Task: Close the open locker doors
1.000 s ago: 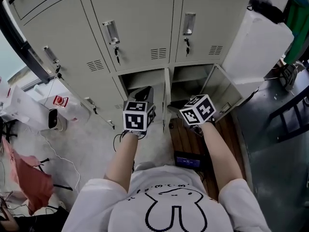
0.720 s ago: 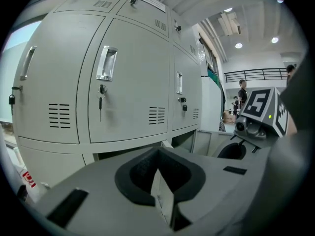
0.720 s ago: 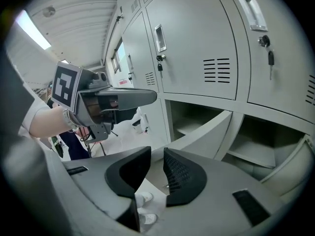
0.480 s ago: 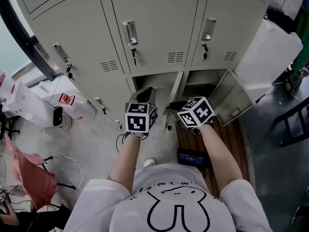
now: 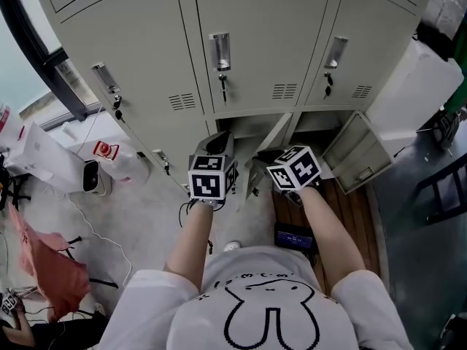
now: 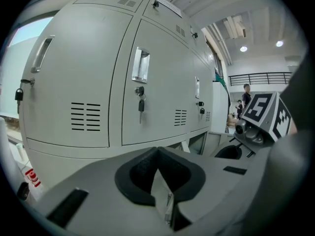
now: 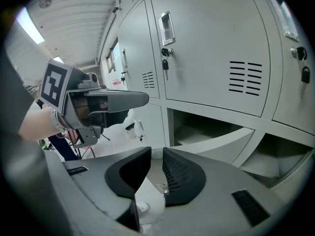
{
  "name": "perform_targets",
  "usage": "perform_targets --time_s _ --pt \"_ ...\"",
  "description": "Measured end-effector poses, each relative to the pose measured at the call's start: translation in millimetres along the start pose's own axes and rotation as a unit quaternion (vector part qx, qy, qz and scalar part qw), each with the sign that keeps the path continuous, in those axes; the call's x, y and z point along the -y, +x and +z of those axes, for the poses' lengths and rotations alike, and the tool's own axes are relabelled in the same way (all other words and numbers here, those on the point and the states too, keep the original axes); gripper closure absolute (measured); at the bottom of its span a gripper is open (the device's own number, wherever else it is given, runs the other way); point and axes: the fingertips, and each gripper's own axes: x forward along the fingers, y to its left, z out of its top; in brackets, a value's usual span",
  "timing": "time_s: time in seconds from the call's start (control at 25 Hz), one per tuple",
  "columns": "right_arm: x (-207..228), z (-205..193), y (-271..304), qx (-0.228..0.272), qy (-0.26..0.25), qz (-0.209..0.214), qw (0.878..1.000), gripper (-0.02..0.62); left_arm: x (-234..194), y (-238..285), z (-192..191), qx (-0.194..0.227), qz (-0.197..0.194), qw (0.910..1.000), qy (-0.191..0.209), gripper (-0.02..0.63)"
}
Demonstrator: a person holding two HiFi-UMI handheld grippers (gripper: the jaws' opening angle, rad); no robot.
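Lockers [image 5: 248, 42], bottom row: two doors open, not yet closed.
Mid door [image 5: 276, 141] stands edge-on between left gripper [image 6: 156, 152] and right gripper [image 7: 156, 156]; right door [image 5: 361, 155] swung wide, further right. Left fingers together, empty. Right fingers slightly apart, just been closing, nothing between. Likely held low and nearly closed because doors want pushing, not gripping.
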Motion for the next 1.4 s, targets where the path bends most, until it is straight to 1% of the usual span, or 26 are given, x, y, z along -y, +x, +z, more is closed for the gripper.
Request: perform_targets --time_s 0.16,0.48,0.8,1.08,1.2,1.4 --pt "0.4 8.9 12.1 0.001 -0.001 -0.01 1.0 0.535 -12.8 -0.5 0.8 0.0 -0.004 1.0 -0.001 0.591" --pt "10.4 18.4 43.9 -0.009 -0.002 -0.038 0.999 0.54 -28.3 3.2 0.2 0.001 -0.017 0.9996 0.021 0.59" --pt "28.2 43.8 74.2 0.018 0.021 -0.068 0.997 0.546 -51.8 6.9 1.6 0.004 -0.015 0.9996 0.025 0.591" --pt "48.1 59.3 96.5 0.045 0.052 -0.114 0.991 0.56 -64.0 11.3 0.8 0.004 -0.024 0.9994 0.023 0.591" --pt "55.8 61.6 106.9 0.051 0.07 -0.125 0.988 0.563 -67.6 14.0 0.5 0.002 -0.029 0.9993 0.025 0.591" --pt "68.9 66.8 113.7 0.06 0.078 -0.159 0.982 0.566 -75.7 16.8 1.4 0.002 -0.032 0.9992 0.024 0.591"
